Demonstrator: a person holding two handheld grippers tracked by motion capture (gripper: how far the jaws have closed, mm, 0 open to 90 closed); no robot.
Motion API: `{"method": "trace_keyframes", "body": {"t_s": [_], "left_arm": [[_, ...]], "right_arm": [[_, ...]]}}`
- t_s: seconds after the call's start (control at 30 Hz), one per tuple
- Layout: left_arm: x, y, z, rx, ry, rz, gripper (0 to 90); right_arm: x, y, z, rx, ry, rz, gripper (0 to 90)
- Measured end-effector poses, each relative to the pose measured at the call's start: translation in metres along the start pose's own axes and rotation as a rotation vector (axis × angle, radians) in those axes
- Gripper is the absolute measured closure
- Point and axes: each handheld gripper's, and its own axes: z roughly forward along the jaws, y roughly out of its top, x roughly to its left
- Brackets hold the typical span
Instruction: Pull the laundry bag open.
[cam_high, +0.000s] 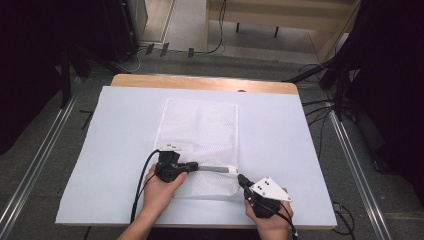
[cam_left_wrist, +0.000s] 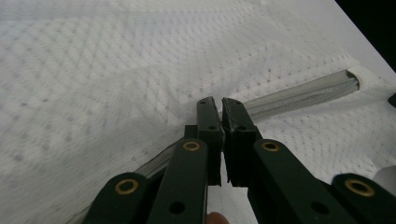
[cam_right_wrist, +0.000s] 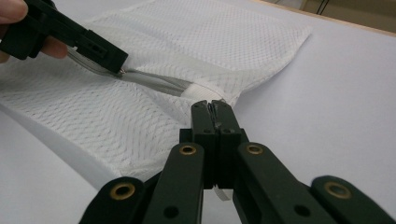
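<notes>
Partly hidden under the left gripper is the near-left stretch of the grey zipper, and in the left gripper view the jaws cover the spot where they meet it, so the exact bite is hard to make out. Counted across the table: one white mesh bag, one zipper on it, two grippers, two hands. The bag lies flat in the middle of the white table top, its near end between the grippers. The left gripper, lying over the bag's near-left part, has its jaws pressed together on the zipper band. The zipper runs rightward to the bag's near-right edge, where the right gripper, just off the bag on the table, is clamped on the small white tab at the zipper's end; whether it holds a slider or only fabric I cannot tell
</notes>
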Motion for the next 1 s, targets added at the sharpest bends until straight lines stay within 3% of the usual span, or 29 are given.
{"method": "trace_keyframes", "body": {"t_s": [0.1, 0.2, 0.47, 0.83, 1.0], "left_arm": [[0.008, -0.002, -0.01, -0.015, 0.038, -0.005, 87.3], [0.023, -0.006, -0.023, -0.034, 0.041, -0.044, 87.3], [0.045, -0.015, -0.048, -0.065, 0.079, -0.08, 87.3], [0.067, -0.025, -0.083, -0.125, 0.129, -0.119, 87.3], [0.076, -0.032, -0.094, -0.129, 0.15, -0.132, 87.3]], "right_arm": [[0.001, 0.001, -0.001, -0.003, -0.011, -0.008, 90.0], [-0.003, 0.002, -0.004, -0.011, -0.016, 0.004, 90.0], [-0.003, 0.003, -0.005, -0.018, -0.02, 0.004, 90.0], [-0.005, 0.003, -0.008, -0.022, -0.027, 0.01, 90.0], [-0.008, 0.003, -0.009, -0.024, -0.031, 0.014, 90.0]]}}
